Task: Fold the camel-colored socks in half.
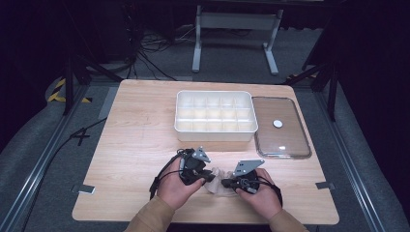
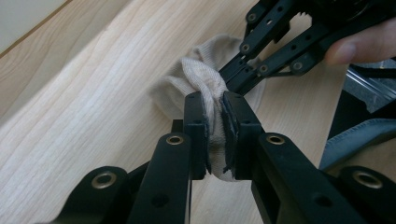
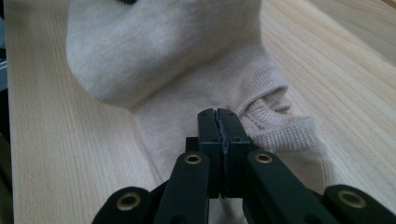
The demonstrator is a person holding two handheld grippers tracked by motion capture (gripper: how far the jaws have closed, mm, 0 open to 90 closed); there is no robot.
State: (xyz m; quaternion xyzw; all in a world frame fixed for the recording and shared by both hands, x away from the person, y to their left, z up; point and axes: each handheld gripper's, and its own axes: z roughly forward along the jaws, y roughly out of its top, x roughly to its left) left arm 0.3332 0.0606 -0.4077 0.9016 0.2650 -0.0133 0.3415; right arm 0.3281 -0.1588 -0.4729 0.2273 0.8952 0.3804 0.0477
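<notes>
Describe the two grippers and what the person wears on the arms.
Both the left gripper and the right gripper are black, with linkage arms studded with brass-coloured rivets and flat black pads. Each carries a grey three-cornered plate on top and trails a black cable. The sleeves are tan.

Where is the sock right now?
In the high view the sock lies near the table's front edge, pinched between the left tongs and right tongs.

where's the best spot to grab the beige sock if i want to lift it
Grip the beige sock at its ribbed cuff, coming in low along the table; the cuff's doubled, thicker edge stands up slightly, giving the jaws something to pinch.
</notes>
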